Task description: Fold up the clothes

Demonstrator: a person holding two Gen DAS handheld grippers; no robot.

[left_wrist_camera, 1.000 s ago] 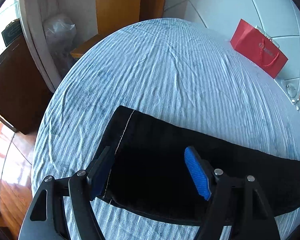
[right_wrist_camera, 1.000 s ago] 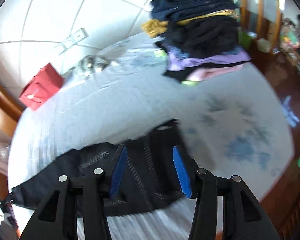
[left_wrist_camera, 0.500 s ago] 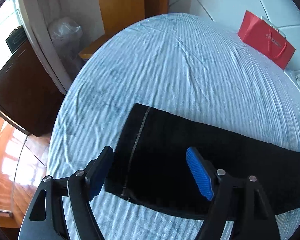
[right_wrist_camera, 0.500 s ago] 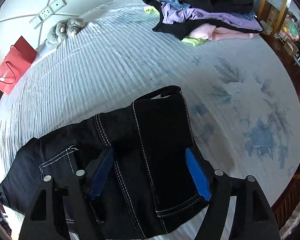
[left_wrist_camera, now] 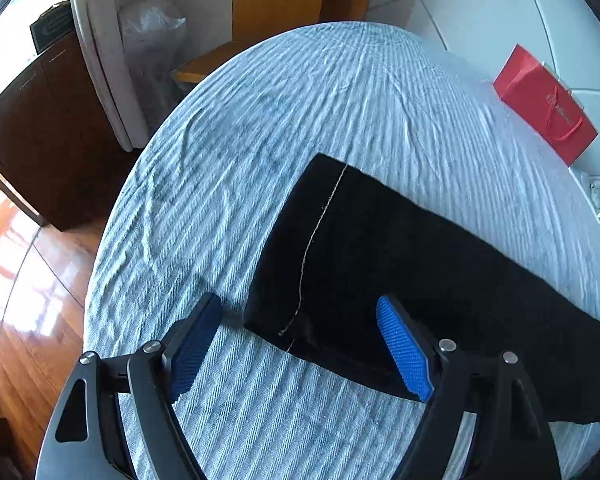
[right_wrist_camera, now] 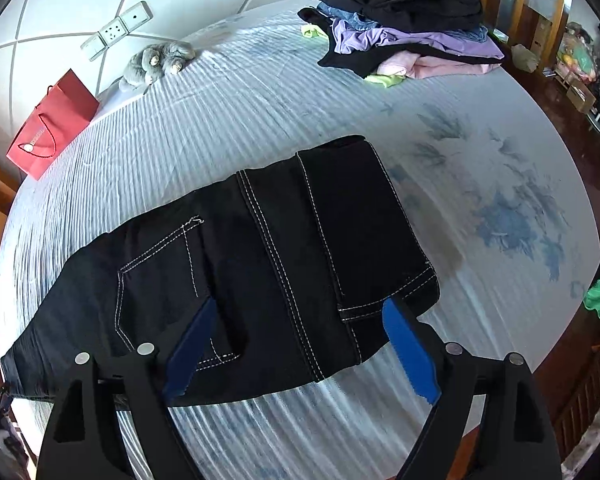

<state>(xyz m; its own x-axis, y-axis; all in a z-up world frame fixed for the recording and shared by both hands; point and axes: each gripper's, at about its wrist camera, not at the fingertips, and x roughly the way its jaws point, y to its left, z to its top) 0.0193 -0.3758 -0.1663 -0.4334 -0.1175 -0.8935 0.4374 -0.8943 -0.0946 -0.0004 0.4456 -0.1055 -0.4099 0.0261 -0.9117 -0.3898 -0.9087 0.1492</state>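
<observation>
Black jeans (left_wrist_camera: pixel 380 248) with pale stitching lie flat across the pale blue bed sheet (left_wrist_camera: pixel 340 100). In the left wrist view the leg hem points toward the bed's left edge. My left gripper (left_wrist_camera: pixel 298 304) hangs over the hem's near corner, its jaws opening; the blue pads straddle the corner without pressing it. In the right wrist view the waist end of the jeans (right_wrist_camera: pixel 280 240) shows a back pocket and seams. My right gripper (right_wrist_camera: pixel 300 306) is low over the near waist edge, jaws opening wide, with cloth beneath them but not pinched.
A red paper bag (right_wrist_camera: pixel 48 124) stands against the white headboard, with a grey plush toy (right_wrist_camera: pixel 156 60) beside it. A pile of mixed clothes (right_wrist_camera: pixel 408 20) fills the far right of the bed. A dark cabinet (left_wrist_camera: pixel 40 128) and wooden floor lie past the bed's left edge.
The left gripper slid toward the leg hem, so one finger now hangs over bare sheet. The right gripper sank closer to the waist and its jaws spread from narrow to wide.
</observation>
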